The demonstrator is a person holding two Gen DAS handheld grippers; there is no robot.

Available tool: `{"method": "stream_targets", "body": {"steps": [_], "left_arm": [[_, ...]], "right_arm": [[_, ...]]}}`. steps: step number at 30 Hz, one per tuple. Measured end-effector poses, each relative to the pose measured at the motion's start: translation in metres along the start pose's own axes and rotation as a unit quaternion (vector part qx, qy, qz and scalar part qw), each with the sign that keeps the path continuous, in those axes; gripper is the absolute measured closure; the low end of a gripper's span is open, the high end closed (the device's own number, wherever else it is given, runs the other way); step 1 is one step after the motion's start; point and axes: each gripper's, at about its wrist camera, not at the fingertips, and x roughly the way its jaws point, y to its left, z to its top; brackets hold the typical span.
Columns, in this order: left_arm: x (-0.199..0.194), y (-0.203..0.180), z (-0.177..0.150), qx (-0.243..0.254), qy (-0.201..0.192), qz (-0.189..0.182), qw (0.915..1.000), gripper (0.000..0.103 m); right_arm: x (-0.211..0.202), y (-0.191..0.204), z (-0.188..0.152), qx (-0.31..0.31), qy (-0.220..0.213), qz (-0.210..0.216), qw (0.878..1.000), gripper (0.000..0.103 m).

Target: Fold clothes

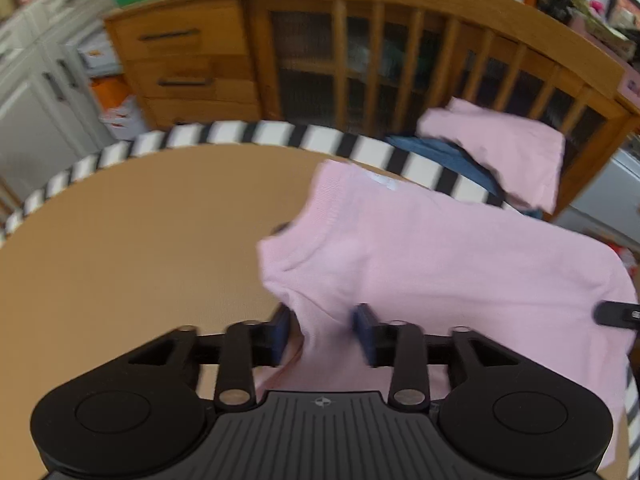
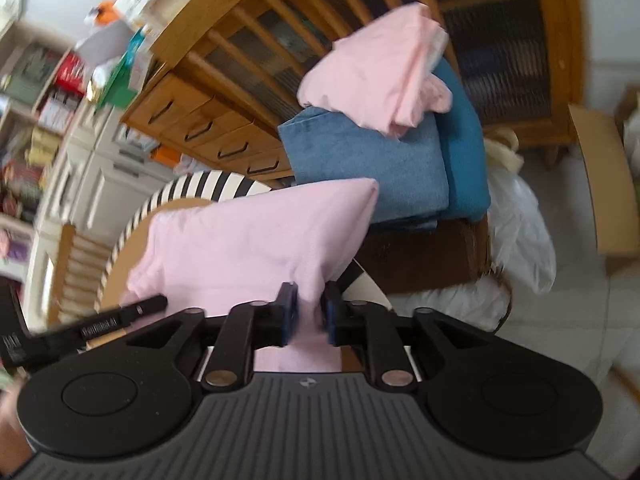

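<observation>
Both grippers' fingers (image 1: 280, 332) (image 2: 331, 316) stand parted, pink shirt (image 1: 420, 256) hanging loose between them.

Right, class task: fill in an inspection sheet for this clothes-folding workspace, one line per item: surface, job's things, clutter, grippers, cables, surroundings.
Surface: round tan table with a black-and-white striped rim.
Job's things: pink shirt on the table, partly folded, with cloth between both grippers; pile of clothes beyond it, pink on top of blue.
Clutter: nothing seen on the table's bare part.
Grippers: left gripper open, cloth loose between its pads; right gripper narrowly parted around a pinch of the shirt, grip unclear.
Cables: nothing seen.
Surroundings: wooden cabinet, white cupboards, cardboard box, white bag.
</observation>
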Motion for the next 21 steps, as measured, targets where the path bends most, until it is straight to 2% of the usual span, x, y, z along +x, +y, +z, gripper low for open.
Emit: {"method": "stream_targets", "body": {"steps": [2,6,7,10,13,15,19,21], "left_arm": [[-0.014,0.007,-0.005,-0.005,-0.017,0.010,0.9998,0.059],[-0.048,0.015,-0.022,-0.007,-0.036,0.042,0.9985,0.061],[-0.059,0.014,-0.029,-0.012,-0.046,0.034,0.9983,0.061],[-0.081,-0.002,-0.053,-0.028,-0.079,-0.032,0.9960,0.061],[-0.074,-0.032,-0.066,-0.014,-0.088,-0.057,0.9944,0.062],[-0.062,-0.047,-0.069,-0.016,-0.076,-0.069,0.9946,0.063],[-0.032,-0.052,-0.077,-0.040,-0.022,-0.059,0.9972,0.066],[-0.032,-0.050,-0.082,-0.036,-0.031,-0.059,0.9971,0.067]], "right_arm": [[-0.012,0.000,-0.001,-0.008,-0.002,-0.006,1.000,0.066],[-0.046,0.011,-0.018,-0.084,-0.023,-0.018,0.996,0.077],[-0.053,0.015,-0.026,-0.098,-0.027,-0.008,0.995,0.079],[-0.061,0.030,-0.051,-0.145,-0.022,0.020,0.989,0.085],[-0.050,0.047,-0.073,-0.192,-0.016,0.024,0.981,0.087],[-0.039,0.055,-0.082,-0.218,-0.007,0.015,0.976,0.087],[-0.021,0.055,-0.095,-0.248,0.018,-0.032,0.968,0.088],[-0.019,0.050,-0.099,-0.250,0.019,-0.030,0.968,0.090]]}}
